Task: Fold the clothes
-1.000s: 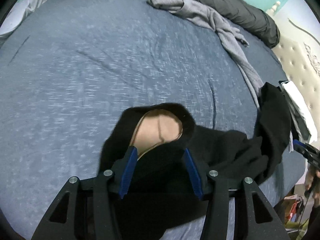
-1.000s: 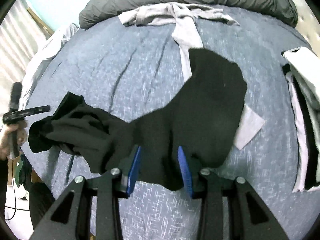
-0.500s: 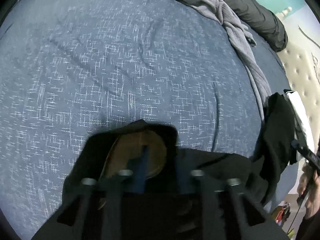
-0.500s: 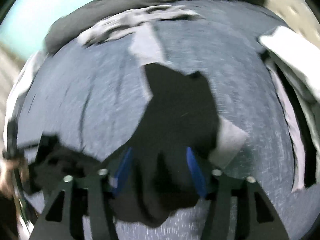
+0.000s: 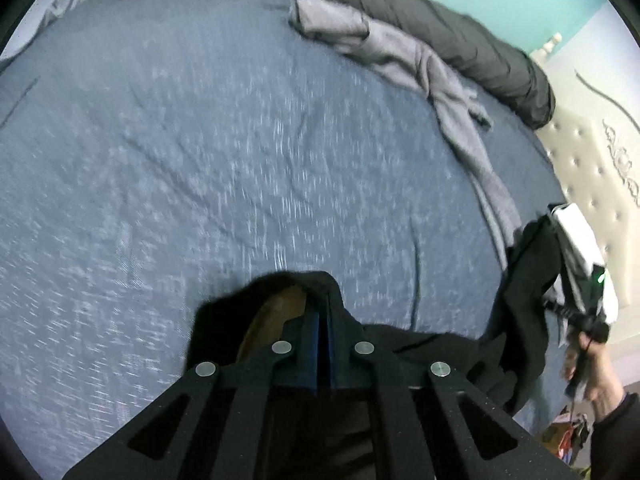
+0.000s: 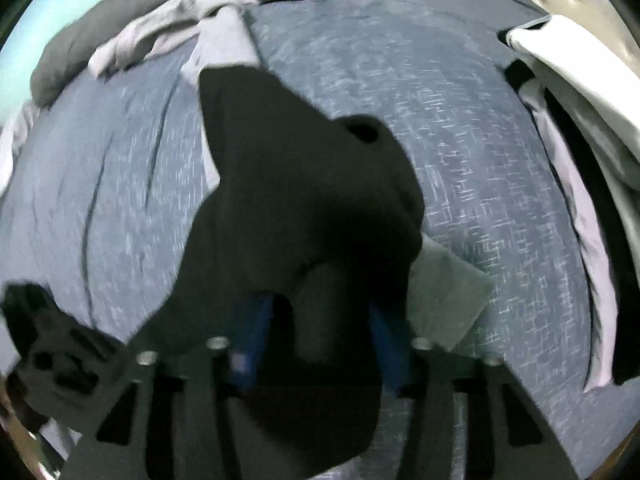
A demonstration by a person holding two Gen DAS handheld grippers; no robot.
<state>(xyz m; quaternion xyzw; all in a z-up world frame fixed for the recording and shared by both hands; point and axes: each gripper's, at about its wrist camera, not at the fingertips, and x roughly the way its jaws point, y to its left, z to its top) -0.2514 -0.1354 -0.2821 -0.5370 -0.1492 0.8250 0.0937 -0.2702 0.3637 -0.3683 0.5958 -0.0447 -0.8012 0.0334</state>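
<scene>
— Checking tongs: status?
— Left gripper (image 5: 320,320) is clenched on the black top (image 6: 304,184) at its neck. Right gripper (image 6: 320,328) has just been closing with a fold of the top between its pads; too blurred to confirm a grasp.
— Location of the top?
— Near edge of the bed (image 5: 200,140), spread between both tools.
— Obstructions?
— Grey garment (image 5: 400,52) trails from the bed's far side under the top. Duvet (image 5: 460,32) lies along the far edge, a folded stack (image 6: 560,80) at the headboard end.
</scene>
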